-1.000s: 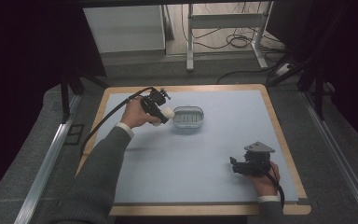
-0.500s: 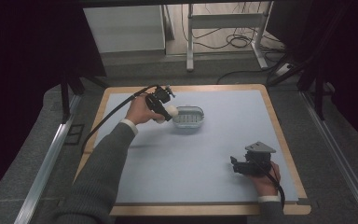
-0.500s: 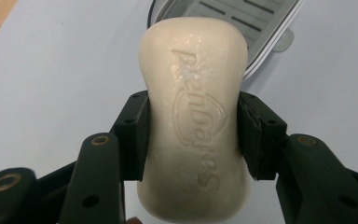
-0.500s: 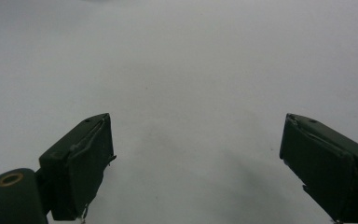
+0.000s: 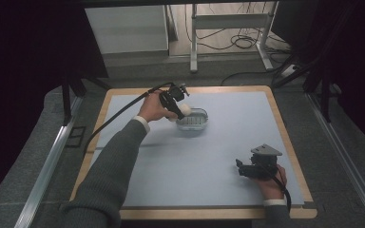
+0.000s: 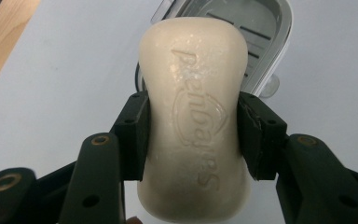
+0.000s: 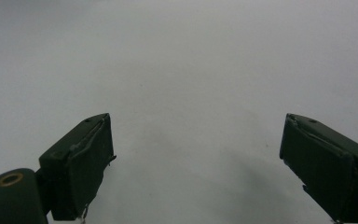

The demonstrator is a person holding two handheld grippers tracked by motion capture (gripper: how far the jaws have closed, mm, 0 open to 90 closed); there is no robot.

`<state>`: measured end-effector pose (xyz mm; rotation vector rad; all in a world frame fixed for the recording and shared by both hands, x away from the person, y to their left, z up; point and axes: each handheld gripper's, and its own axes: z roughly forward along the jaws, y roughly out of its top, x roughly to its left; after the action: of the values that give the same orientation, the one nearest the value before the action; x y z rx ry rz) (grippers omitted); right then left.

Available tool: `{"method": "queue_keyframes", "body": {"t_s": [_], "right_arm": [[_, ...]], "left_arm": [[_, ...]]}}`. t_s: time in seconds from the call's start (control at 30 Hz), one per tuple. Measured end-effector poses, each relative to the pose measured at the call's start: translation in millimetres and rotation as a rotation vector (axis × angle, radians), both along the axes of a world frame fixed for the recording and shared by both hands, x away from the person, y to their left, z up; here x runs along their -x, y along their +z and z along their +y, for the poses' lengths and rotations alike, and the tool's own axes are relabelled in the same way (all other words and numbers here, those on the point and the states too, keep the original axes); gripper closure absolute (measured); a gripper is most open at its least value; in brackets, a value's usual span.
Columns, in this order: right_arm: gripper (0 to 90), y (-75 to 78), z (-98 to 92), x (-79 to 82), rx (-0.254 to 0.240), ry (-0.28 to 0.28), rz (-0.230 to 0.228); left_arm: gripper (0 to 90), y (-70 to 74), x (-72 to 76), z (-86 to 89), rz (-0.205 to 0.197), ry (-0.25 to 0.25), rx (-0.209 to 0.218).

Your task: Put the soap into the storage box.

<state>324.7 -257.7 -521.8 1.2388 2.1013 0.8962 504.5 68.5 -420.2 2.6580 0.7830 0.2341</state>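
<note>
The left gripper [image 6: 193, 135] is closed on a bar of soap [image 6: 195, 121], with one black pad pressed flat on each long side, about at the middle of the bar; in the high view the soap [image 5: 185, 110] hangs just at the near-left rim of the soap dish [image 5: 196, 121], a little above the pale blue table mat [image 5: 209, 166]. The bar is cream-white, oval and rounded at all edges, with raised letters moulded in its top face (I cannot read the brand with certainty); its surface looks slightly glossy and pitted. I judge it to be solid and rather light, stiff enough for a firm squeeze, but slippery, so a hold across the narrow waist, as now, seems the safest; a grip near the curved ends would probably slide off. The dish is of clear plastic, oval, with a slotted drain insert inside; it seems light and could shift if the soap pushes on its rim. The right gripper [image 7: 196, 163] rests low over the bare mat, its jaws wide apart with nothing between them.
</note>
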Motion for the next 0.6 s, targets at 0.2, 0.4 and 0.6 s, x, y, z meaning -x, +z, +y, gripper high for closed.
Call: {"method": "queue_keyframes", "body": {"t_s": [0.2,0.4,0.6], "right_arm": [[9.4,0.0,-1.4,0.2,-0.002,-0.007,0.001],[9.4,-1.4,-2.3,-0.5,0.001,-0.012,0.005],[9.4,-2.9,-2.2,-1.1,0.004,-0.012,0.011]], "left_arm": [[49.6,-6.5,-10.3,-4.8,0.006,-0.012,0.013],[49.6,-13.6,-15.9,-9.7,0.001,-0.045,0.011],[49.6,-14.5,-16.8,-20.4,-0.012,-0.088,0.003]]}}
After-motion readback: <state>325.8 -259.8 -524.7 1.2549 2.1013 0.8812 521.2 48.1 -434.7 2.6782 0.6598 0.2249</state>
